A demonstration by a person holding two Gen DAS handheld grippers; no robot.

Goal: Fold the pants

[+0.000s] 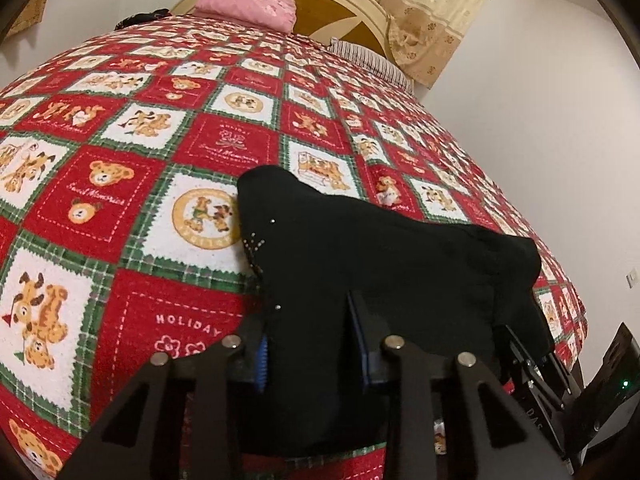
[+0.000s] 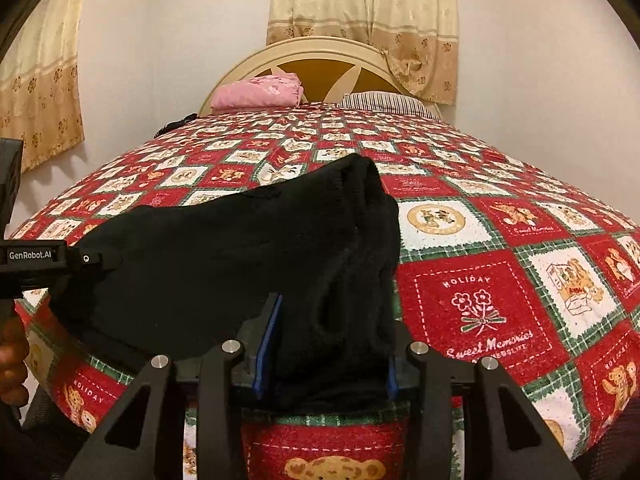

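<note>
My left gripper (image 1: 316, 344) and right gripper (image 2: 326, 344) are each partly closed, pads pinching the near edge of the black pants (image 2: 240, 248). The pants lie on the quilt (image 2: 500, 280) at its foot end, far from the headboard (image 2: 320, 68). Their bunched length runs crosswise between my two tongs, one corner peaking toward the headboard.

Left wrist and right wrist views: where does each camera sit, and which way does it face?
Left wrist: on the left gripper at the bed's near edge, facing the headboard; its fingers pinch the black pants.
Right wrist: on the right gripper, facing likewise, gripping the pants; a hand shows at left.
Shared: pants, quilt, pink pillow, headboard.
</note>
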